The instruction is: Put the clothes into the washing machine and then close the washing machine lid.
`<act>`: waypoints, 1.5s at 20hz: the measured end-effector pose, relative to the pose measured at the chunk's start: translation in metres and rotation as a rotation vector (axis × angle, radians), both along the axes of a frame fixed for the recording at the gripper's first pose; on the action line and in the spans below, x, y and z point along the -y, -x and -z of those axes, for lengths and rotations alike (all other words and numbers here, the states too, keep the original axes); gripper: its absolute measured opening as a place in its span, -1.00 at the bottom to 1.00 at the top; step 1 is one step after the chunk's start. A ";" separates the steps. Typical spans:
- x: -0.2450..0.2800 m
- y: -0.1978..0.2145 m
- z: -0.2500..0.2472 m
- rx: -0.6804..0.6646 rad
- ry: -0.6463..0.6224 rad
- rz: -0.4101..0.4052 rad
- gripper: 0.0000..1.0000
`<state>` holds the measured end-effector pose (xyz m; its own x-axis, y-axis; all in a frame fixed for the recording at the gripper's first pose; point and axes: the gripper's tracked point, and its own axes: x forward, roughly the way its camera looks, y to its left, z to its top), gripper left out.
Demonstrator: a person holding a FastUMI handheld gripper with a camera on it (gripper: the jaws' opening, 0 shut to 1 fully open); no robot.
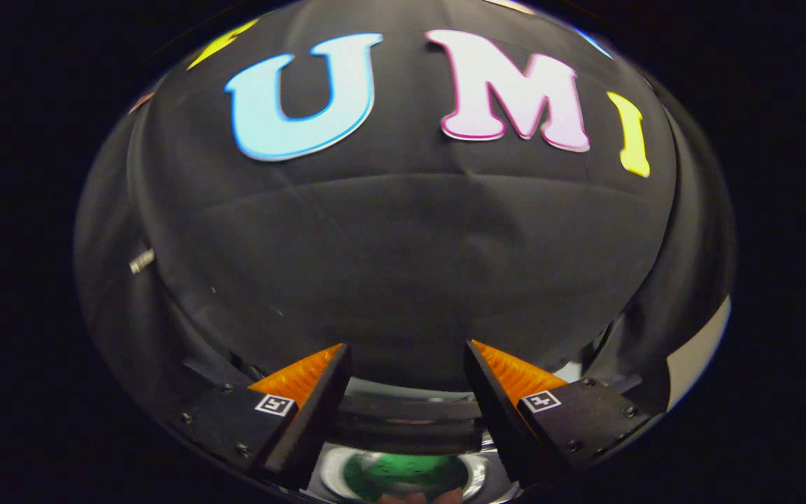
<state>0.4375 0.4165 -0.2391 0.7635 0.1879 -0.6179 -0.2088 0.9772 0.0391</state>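
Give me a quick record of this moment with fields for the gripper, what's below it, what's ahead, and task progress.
gripper: gripper with its fingers spread apart, nothing between them
below: round shiny washing machine opening with something green inside, under the fingers
ahead: black cloth booth wall beyond the fingers
side detail: small silvery metal piece on the wall
task progress: lid state cannot be told from here
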 end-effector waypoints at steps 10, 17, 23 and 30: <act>-0.004 -0.005 0.002 0.072 -0.008 -0.016 1.00; -0.006 -0.009 0.000 0.108 -0.023 -0.037 1.00; -0.005 -0.013 0.000 0.156 -0.031 -0.039 1.00; -0.003 -0.009 0.009 0.148 -0.016 -0.055 1.00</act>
